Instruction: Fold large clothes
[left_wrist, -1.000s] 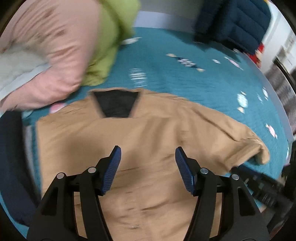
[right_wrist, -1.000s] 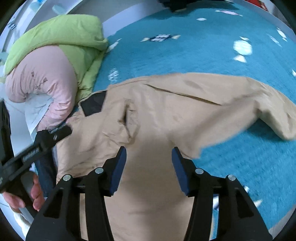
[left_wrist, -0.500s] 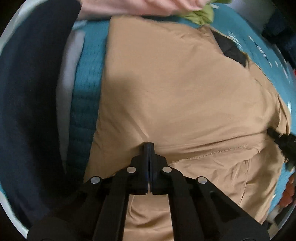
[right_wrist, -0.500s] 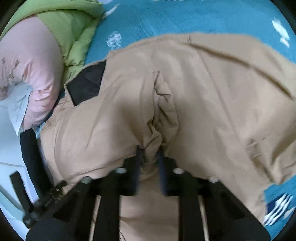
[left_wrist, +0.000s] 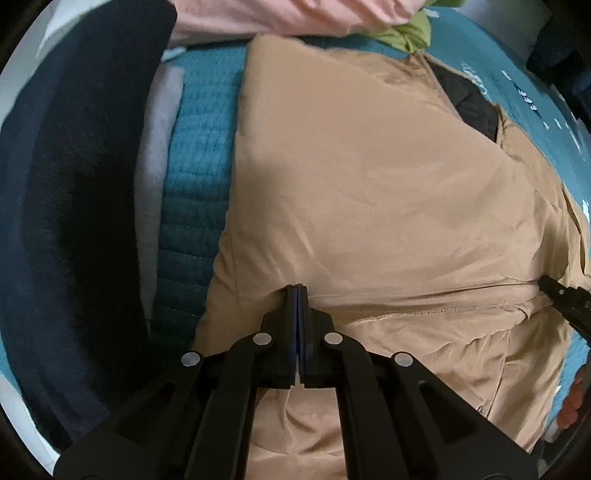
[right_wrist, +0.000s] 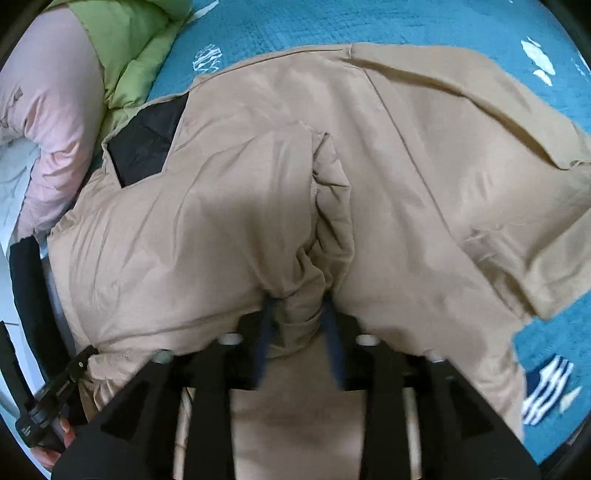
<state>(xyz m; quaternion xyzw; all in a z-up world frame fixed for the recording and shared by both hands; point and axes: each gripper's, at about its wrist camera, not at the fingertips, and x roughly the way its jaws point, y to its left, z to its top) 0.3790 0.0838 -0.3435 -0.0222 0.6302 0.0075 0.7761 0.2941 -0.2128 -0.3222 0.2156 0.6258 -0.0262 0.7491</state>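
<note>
A tan jacket (left_wrist: 369, 184) with a black lining at its collar (left_wrist: 472, 107) lies spread on a teal bedcover (left_wrist: 195, 166). My left gripper (left_wrist: 297, 291) points down at the jacket's near left part, shut on a pinched fold of its cloth. In the right wrist view the jacket (right_wrist: 424, 177) is bunched into a ridge. My right gripper (right_wrist: 299, 317) stands over that ridge; its jaws are opening, with the bunched cloth still between the blurred blue pads. The left gripper (right_wrist: 62, 387) shows at the lower left, held by a hand.
A pink padded garment (right_wrist: 48, 110) and a green one (right_wrist: 129, 48) lie at the far left of the bedcover (right_wrist: 369, 22). A dark navy garment (left_wrist: 74, 221) fills the left side of the left wrist view. The right gripper's tip (left_wrist: 565, 299) shows at that view's right edge.
Both grippers dropped onto the jacket. The left one went from open to shut on a fold. The right one closed on a bunch of cloth, then spread its jaws again.
</note>
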